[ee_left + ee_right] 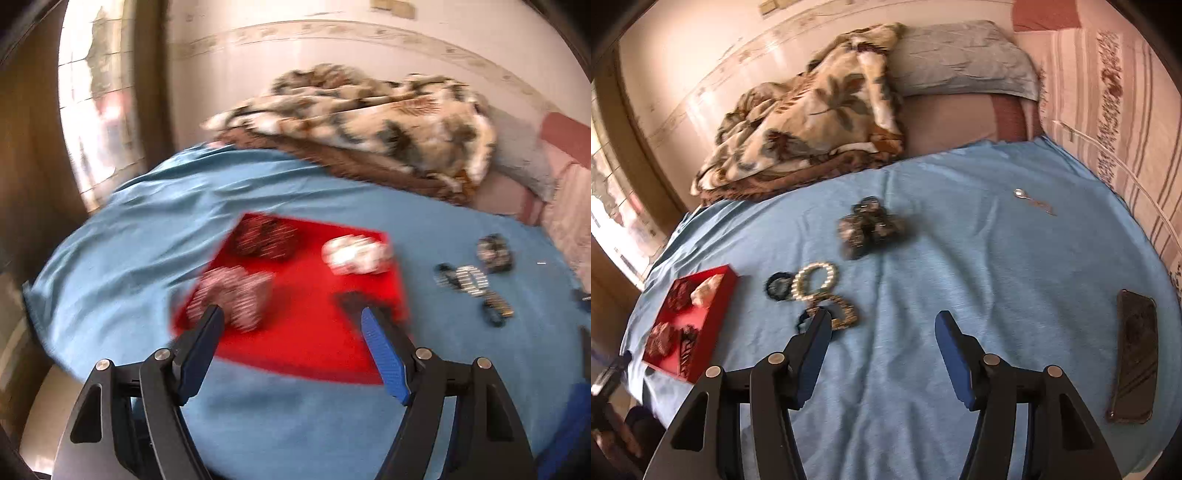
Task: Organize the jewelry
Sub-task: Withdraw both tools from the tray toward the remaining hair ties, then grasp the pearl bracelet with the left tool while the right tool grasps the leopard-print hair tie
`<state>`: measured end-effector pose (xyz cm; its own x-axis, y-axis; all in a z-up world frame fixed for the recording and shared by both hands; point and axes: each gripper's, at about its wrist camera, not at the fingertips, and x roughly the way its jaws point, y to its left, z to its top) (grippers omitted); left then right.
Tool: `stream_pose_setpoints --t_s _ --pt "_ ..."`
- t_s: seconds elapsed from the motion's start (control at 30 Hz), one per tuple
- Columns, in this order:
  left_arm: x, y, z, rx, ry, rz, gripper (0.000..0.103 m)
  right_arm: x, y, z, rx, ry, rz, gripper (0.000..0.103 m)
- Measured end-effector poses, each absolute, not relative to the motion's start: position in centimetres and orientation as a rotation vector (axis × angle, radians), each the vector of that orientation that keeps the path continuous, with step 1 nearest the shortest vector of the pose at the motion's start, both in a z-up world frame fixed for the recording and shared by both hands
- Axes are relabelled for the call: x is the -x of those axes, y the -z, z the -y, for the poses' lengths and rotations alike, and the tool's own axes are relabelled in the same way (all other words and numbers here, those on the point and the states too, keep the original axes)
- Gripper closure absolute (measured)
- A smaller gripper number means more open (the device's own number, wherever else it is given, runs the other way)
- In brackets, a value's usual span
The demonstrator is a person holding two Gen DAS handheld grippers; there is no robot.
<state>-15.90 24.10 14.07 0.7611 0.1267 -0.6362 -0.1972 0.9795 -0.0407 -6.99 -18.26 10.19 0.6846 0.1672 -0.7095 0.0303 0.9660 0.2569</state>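
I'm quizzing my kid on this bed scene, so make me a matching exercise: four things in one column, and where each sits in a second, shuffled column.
Things:
1. pearl bracelet
2. phone
3. patterned blanket
4. white jewelry piece

Places:
A. inside the red tray
B. far right on the blue sheet
C. heaped at the back, beside the pillow
D. on the sheet just right of the tray

Pairs: 1-D, 2-B, 3-C, 4-A
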Motion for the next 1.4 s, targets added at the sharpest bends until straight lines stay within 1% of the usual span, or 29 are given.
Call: stream_pose_setpoints --t_s 0.17,0.33,0.5,0.53,0.6,0.67,0.77,1.0,1.2,1.23,1.27,1.3,1.33,1.37,1.4 --pt "11.8 -15.2 -17.9 0.072 -0.004 -0.717 0.027 4.4 -8.3 19.3 -0.303 -0.062 -0.844 0.040" --pt "7.2 -13.1 -11.8 0.032 0.120 -0.797 0.027 1.6 -6.8 19.0 -0.341 -0.117 -0.881 0.040" --pt "2.1 -10.9 -7.2 -0.059 0.175 -0.852 0.027 -0.9 -5.2 16.4 -0.252 -0.231 -0.931 0.040" --pt "0.9 -10.5 -6.7 -0.065 0.181 -0.866 0.027 -1.4 -4.7 15.6 -0.234 -0.258 -0.949 0.040" --pt "-2.0 -9.3 -5.6 -0.070 0.199 -0.906 0.027 -2.1 -3.7 14.6 -0.207 -0.294 -0.979 0.043" --pt "-4.4 -8.2 -4.9 -0.077 0.213 -0.945 0.029 -2.7 -2.6 13.6 -0.173 -0.325 -1.020 0.053" --pt "-8.1 -6.1 -3.2 -0.115 0.245 -1.012 0.033 -3.3 -1.4 13.0 -0.139 -0.351 -1.051 0.061" --pt "-11.9 -2.1 -1.1 -0.220 0.282 -1.095 0.034 -4.3 -0.3 12.3 -0.092 -0.393 -1.061 0.061" --pt "-12.2 -1.6 -1.2 -0.219 0.300 -1.084 0.034 -4.6 -0.4 10.9 -0.026 -0.426 -1.042 0.061" --pt "-12.3 -1.6 -1.1 -0.220 0.303 -1.081 0.036 -4.4 -0.3 10.5 0.000 -0.423 -1.032 0.061" --pt "-12.2 -1.7 -1.1 -0.221 0.309 -1.073 0.046 -4.3 -0.3 10.2 0.019 -0.420 -1.024 0.062" --pt "-11.9 -1.9 -1.0 -0.223 0.311 -1.067 0.062 -4.2 -0.3 9.8 0.041 -0.417 -1.015 0.063" --pt "-11.8 -2.0 -0.8 -0.222 0.317 -1.062 0.072 -4.0 -0.3 9.4 0.066 -0.411 -1.003 0.069" --pt "-11.7 -2.1 -0.5 -0.222 0.320 -1.063 0.089 -3.7 -0.2 8.8 0.106 -0.397 -0.991 0.074" --pt "-11.6 -2.2 -0.2 -0.223 0.316 -1.067 0.092 -3.7 -0.1 8.2 0.132 -0.389 -0.982 0.076"
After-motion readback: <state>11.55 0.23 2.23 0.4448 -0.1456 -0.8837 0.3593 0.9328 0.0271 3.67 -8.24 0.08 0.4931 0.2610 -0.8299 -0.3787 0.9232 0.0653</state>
